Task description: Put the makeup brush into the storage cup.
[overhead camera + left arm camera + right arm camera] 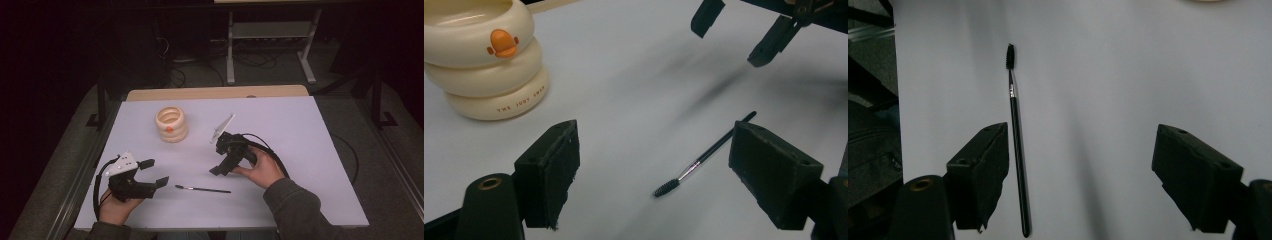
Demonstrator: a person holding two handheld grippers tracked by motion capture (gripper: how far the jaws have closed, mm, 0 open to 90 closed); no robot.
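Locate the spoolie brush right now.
The spoolie brush lies flat on the white table near its front edge in the high view, between the left gripper and the right gripper, bristles toward the left one.

We see a rectangular worktop (pixel 310 150) with a smooth pale grey-white surface and a strip of light wood along its far edge. On it stands a cream, ring-stacked ceramic holder (pixel 171 124) with a small orange duck bill on its side, towards the far left. Nearer us, a thin black spoolie brush (pixel 202 189) lies flat, bristle tip pointing left, well apart from the holder.
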